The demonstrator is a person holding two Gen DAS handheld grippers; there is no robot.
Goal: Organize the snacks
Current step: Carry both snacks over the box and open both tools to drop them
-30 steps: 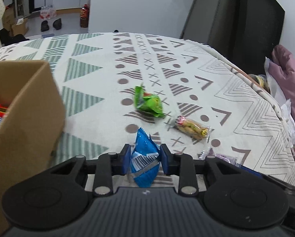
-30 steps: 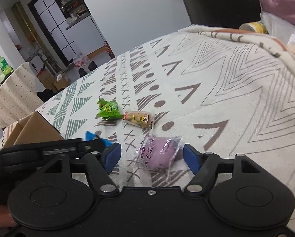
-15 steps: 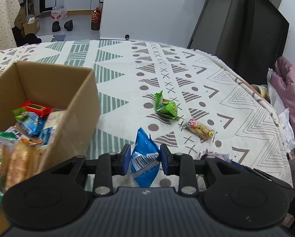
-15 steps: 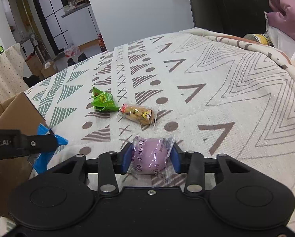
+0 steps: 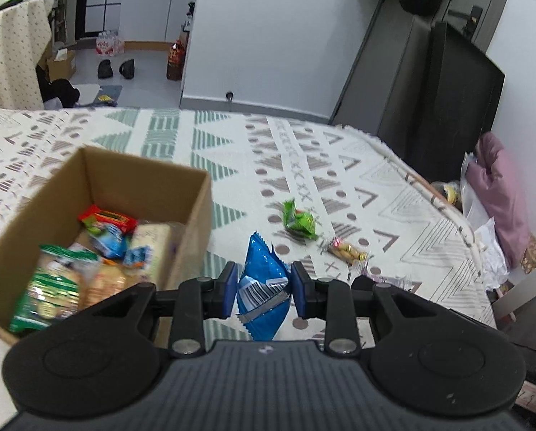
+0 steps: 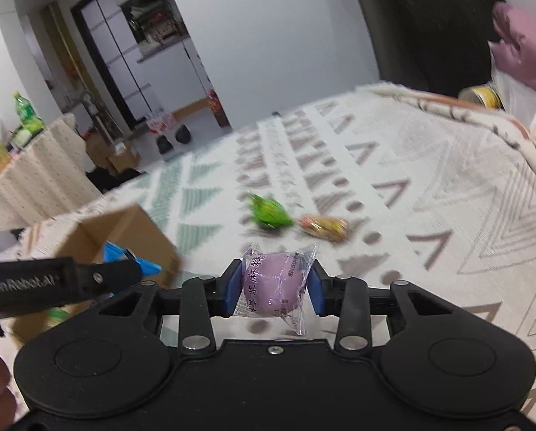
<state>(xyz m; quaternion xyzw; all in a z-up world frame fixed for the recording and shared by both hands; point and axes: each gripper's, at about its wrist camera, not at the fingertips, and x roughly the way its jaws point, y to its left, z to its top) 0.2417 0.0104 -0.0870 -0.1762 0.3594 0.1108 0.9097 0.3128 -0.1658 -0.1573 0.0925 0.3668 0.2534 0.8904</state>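
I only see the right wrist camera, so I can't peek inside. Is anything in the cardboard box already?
Observer: Yes, the cardboard box holds several snacks, a red packet among them.
Operator: What's the other tool holding?
Observer: The left tool is shut on a blue packet whose barcode faces its camera.
Operator: Is it over the box yet?
Observer: No, the left view shows it right of the box's side wall.
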